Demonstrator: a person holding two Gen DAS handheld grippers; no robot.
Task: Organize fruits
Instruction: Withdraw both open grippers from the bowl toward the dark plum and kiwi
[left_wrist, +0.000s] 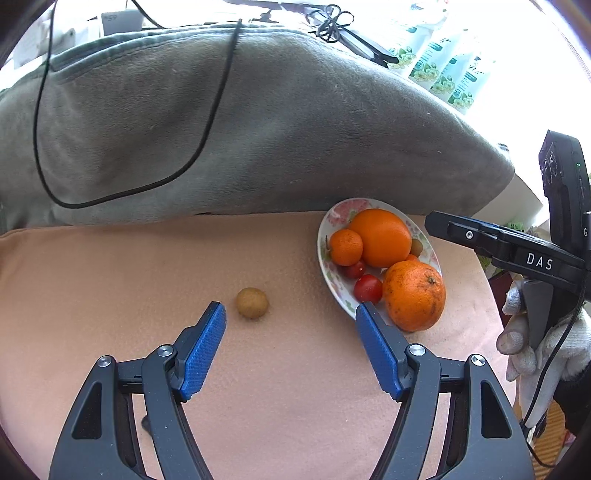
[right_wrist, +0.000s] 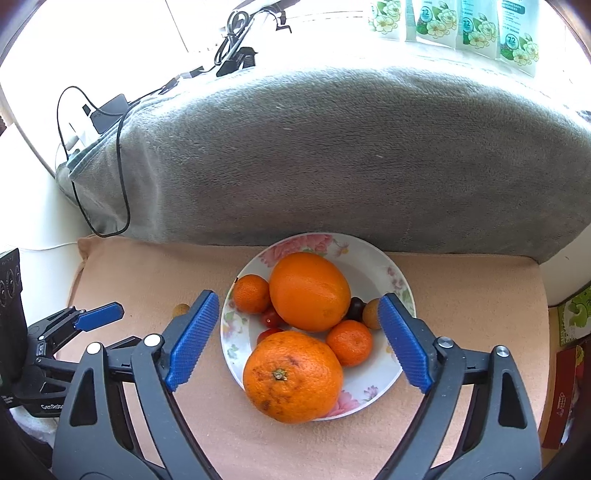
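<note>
From the left wrist, the left gripper (left_wrist: 290, 314) is seen spread and empty; a small, round, tan fruit (left_wrist: 252, 303) lies just beyond its left pad. From the right wrist, the right gripper (right_wrist: 298, 308) is held spread and empty over the floral plate (right_wrist: 373, 254) of oranges (right_wrist: 309, 291).

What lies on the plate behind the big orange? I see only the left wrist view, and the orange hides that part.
Observer: Behind the big orange lies a small dark fruit, almost black, next to a small brown fruit.
Operator: Is there only one mandarin?
Observer: No. A second mandarin sits on the plate, beside the scuffed orange.
Operator: Does the right hand-held gripper hold something?
Observer: No. The right hand-held gripper hangs above the plate with its jaws open and empty.
</note>
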